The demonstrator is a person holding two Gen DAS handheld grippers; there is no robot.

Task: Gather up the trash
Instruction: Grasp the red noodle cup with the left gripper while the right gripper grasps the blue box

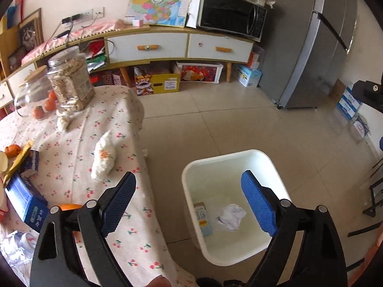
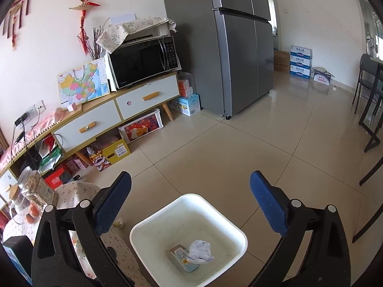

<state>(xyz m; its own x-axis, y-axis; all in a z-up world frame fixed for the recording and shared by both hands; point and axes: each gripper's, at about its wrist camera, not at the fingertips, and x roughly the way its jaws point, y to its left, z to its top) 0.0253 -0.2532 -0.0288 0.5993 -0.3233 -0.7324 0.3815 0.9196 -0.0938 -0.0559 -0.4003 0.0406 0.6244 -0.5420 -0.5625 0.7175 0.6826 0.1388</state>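
A white bin (image 1: 189, 186) (image 2: 148, 224) stands on the tiled floor beside a table with a cherry-print cloth (image 1: 71, 143). Inside the bin lie a crumpled white paper (image 1: 231, 216) (image 2: 199, 251) and a small carton (image 1: 203, 218) (image 2: 179, 256). My left gripper (image 1: 189, 193) hangs open above the bin's near-left rim, with nothing between its blue pads. My right gripper (image 2: 191, 196) is open too, empty, above the bin's far rim. A white crumpled wad with orange marks (image 1: 104, 157) lies on the cloth near the table edge.
On the table stand a jar of snacks (image 1: 70, 81), a glass jar, oranges (image 1: 44, 107) and a blue box (image 1: 26, 201). A low cabinet with a microwave (image 2: 143, 59) lines the wall, beside a grey fridge (image 2: 229, 47). Dark chairs (image 2: 371, 100) stand at the right.
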